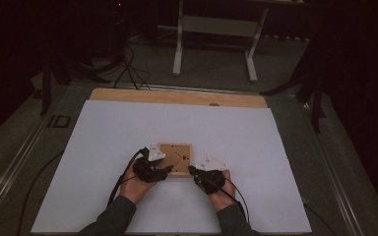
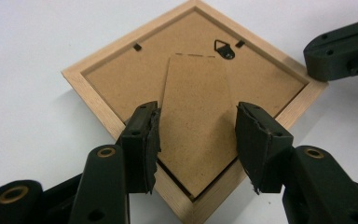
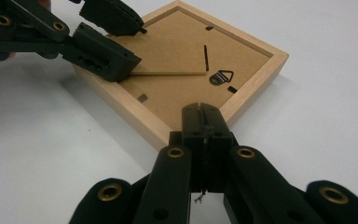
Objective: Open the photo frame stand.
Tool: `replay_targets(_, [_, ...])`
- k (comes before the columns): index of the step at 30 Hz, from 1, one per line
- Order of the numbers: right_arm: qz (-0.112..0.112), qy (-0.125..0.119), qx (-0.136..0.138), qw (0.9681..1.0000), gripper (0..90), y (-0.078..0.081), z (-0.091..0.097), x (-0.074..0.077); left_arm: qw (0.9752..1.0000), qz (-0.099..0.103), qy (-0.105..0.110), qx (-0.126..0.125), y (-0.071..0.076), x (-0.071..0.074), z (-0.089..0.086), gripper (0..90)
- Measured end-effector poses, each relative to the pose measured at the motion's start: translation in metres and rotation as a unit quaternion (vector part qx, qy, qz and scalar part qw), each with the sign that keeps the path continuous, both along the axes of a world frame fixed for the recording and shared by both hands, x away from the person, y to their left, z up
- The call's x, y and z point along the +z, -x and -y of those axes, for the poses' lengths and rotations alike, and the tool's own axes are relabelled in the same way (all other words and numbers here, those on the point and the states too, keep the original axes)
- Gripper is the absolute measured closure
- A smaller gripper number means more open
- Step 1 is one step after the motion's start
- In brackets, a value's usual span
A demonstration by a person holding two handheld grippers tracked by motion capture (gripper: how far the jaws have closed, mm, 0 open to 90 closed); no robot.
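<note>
Two hand-held grippers work on one wooden picture frame (image 1: 175,158), which lies face down on the white board (image 1: 103,147) just short of its centre, toward the person. In the left gripper view the frame's fibreboard back faces up, with a metal hanger (image 2: 224,49) near the 12 o'clock corner and a fold-out stand flap (image 2: 193,126) running from centre toward 6 o'clock. The left gripper (image 2: 196,140) sits at the frame's 8 o'clock edge in the high view; its jaws stand apart, one on each side of the flap. Whether the pads press on the flap cannot be told. The right gripper (image 3: 204,122) rests at the frame's 4 o'clock corner in the high view, its jaws together with nothing visible between them, the tips just touching the wooden rim. In the right gripper view, the flap's free edge sits slightly raised off the backing.
</note>
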State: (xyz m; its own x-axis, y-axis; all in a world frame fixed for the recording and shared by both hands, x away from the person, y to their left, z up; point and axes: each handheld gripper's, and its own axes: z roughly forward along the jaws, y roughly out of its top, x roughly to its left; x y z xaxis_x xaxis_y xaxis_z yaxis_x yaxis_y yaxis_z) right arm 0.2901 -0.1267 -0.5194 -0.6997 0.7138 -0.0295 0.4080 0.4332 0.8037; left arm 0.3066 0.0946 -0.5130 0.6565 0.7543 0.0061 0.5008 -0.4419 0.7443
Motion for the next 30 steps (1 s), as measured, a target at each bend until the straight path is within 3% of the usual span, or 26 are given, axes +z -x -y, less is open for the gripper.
replay_targets(4, [0.000, 0.000, 0.000, 1.0000, 89.7, 0.0000, 0.0001, 0.0000, 0.9999, 0.016, 0.004, 0.004, 0.0030, 0.0041, 0.0008, 50.6])
replay_targets(16, [0.001, 0.001, 0.001, 1.0000, 89.7, 0.0003, -0.0001, -0.0001, 0.9999, 0.005, 0.009, 0.008, 0.0014, 0.0038, -0.0019, 47.0])
replay_targets(20, [0.002, 0.001, 0.001, 1.0000, 89.7, 0.0004, -0.0001, -0.0002, 1.0000, -0.005, 0.004, 0.006, 0.0005, 0.0014, -0.0026, 44.0])
replay_targets(30, [0.002, 0.001, 0.000, 1.0000, 89.7, 0.0007, -0.0004, -0.0002, 0.9986, -0.044, 0.030, 0.003, -0.0036, 0.0035, -0.0079, 48.8])
